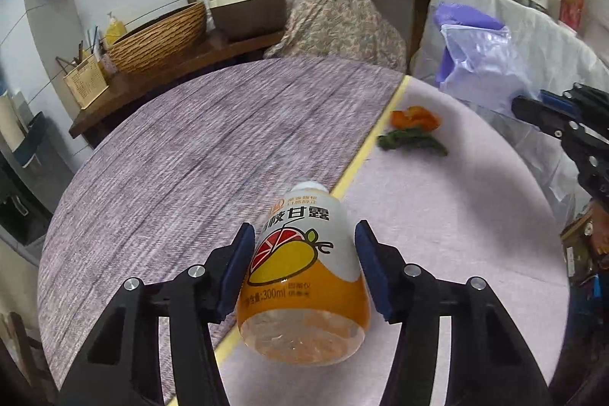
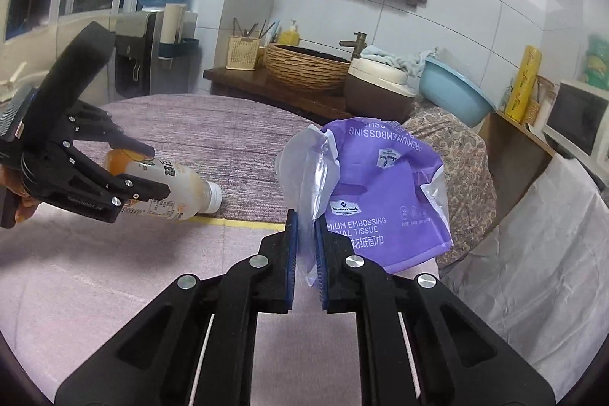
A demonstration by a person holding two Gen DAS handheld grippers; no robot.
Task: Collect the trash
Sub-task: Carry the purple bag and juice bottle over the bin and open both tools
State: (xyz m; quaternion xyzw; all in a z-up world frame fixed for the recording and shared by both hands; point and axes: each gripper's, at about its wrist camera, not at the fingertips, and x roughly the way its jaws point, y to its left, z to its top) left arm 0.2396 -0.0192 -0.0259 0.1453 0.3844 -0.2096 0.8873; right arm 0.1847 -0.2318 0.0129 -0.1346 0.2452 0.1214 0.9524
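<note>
The juice bottle (image 1: 304, 276) is showing "300ml" and large Chinese characters above a fruit drawing. The purple tissue wrapper (image 2: 384, 193) is reading "Member's Mark", "PREMIUM EMBOSSING" and "TISSUE". The left gripper (image 2: 152, 174) is bearing small lettering too blurred to read.

Left tongs (image 1: 304, 273) clamp the bottle (image 1: 304, 276) tilted downward; right tongs (image 2: 306, 253) pinch the wrapper (image 2: 380, 193).

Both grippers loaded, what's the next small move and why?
Probably carry both to a bin; none is in view. The left gripper is clamped on the juice bottle, the right gripper on the purple tissue wrapper. Vegetable scraps remain on the tablecloth, with no free gripper.
</note>
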